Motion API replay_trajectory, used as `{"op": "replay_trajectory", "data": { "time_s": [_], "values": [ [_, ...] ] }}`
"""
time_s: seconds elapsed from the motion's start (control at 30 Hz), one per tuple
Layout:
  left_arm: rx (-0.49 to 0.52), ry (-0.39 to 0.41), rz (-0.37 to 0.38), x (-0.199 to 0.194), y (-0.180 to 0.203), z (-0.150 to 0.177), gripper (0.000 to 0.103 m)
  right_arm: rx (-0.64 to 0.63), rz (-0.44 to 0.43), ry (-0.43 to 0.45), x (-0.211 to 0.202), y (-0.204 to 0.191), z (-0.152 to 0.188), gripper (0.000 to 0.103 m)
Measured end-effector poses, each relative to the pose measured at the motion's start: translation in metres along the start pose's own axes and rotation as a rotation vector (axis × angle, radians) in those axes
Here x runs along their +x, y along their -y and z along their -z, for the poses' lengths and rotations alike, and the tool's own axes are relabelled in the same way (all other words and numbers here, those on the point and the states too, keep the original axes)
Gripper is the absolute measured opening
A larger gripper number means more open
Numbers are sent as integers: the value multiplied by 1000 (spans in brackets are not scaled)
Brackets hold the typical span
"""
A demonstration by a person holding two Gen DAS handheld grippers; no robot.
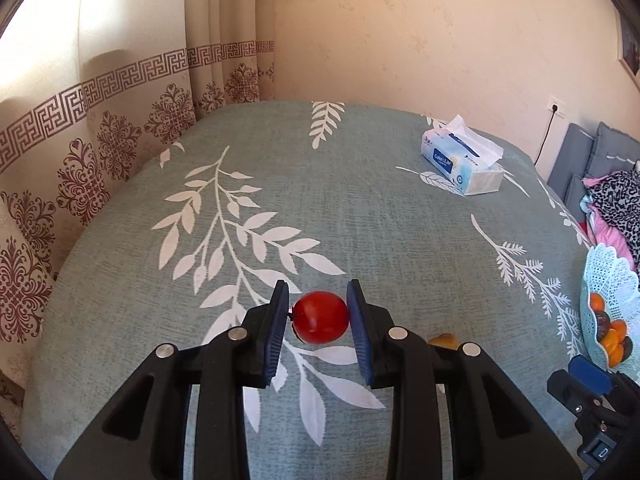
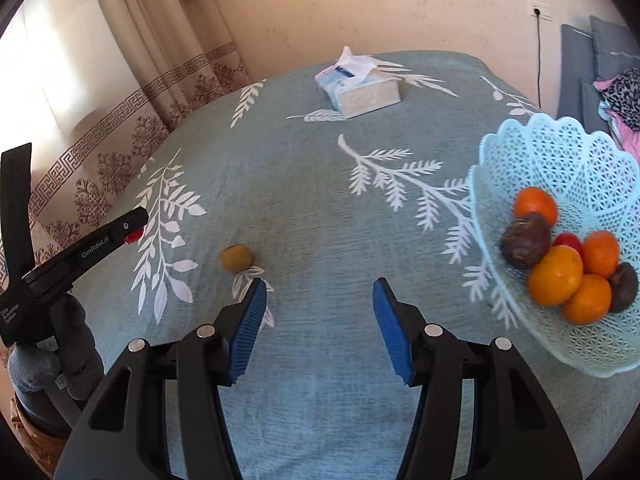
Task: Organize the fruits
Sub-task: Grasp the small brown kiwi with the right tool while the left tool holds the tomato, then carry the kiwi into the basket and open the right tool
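on the leaf-printed tablecloth (image 1: 360, 208), the left wrist view shows the left gripper (image 1: 318, 316) with its blue pads on either side of a red fruit (image 1: 320, 317), the jaws closed onto it so that both pads appear to touch its skin. whether the fruit is lifted or resting on the cloth cannot be told from here. a small yellow-brown fruit (image 1: 443, 340) peeks out just beyond the right finger, and the pale blue lattice basket (image 1: 608, 276) sits at the far right edge, with a tissue box (image 1: 464, 160) further back.

in the right wrist view, the right gripper (image 2: 318, 320) hovers over bare cloth with its jaws spread wide and nothing between them. the basket (image 2: 560, 152) lies to its right, already holding oranges, dark fruits and a red one. the yellow-brown fruit (image 2: 237, 257) sits alone on the cloth, just beyond the left pad.

the step in hand looks like the pick of the red fruit. the next move likely calls for carrying it across to the basket and releasing it gently, while the right gripper is well placed to shift left and close on the yellow-brown fruit.
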State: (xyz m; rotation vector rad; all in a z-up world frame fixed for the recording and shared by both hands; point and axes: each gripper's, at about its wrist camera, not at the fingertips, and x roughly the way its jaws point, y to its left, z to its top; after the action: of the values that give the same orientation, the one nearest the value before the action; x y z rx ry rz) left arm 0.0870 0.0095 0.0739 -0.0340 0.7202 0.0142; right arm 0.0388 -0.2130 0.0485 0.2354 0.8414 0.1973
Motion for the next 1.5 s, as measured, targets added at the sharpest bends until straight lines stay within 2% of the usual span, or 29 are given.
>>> {"op": "replay_trajectory", "data": {
  "time_s": [0.33,0.53,0.77,1.0,1.2,1.5],
  "values": [
    [-15,3,-6,0,-21,15,30,-107,-32,-78,51,-51,-13,57],
    [-43,-10,-1,5,-32,20,30,-141,-14,-106,78,-67,-21,57],
    [-46,-18,15,7,-34,23,30,-148,0,-127,95,-71,-23,44],
    [-45,-24,24,9,-34,24,30,-152,18,-112,94,-71,-21,30],
    [-35,-27,21,11,-32,26,30,-144,49,-77,79,-68,-19,29],
    [-6,-18,38,10,-23,29,30,-155,154,28,41,-58,-15,29]
  ]
}}
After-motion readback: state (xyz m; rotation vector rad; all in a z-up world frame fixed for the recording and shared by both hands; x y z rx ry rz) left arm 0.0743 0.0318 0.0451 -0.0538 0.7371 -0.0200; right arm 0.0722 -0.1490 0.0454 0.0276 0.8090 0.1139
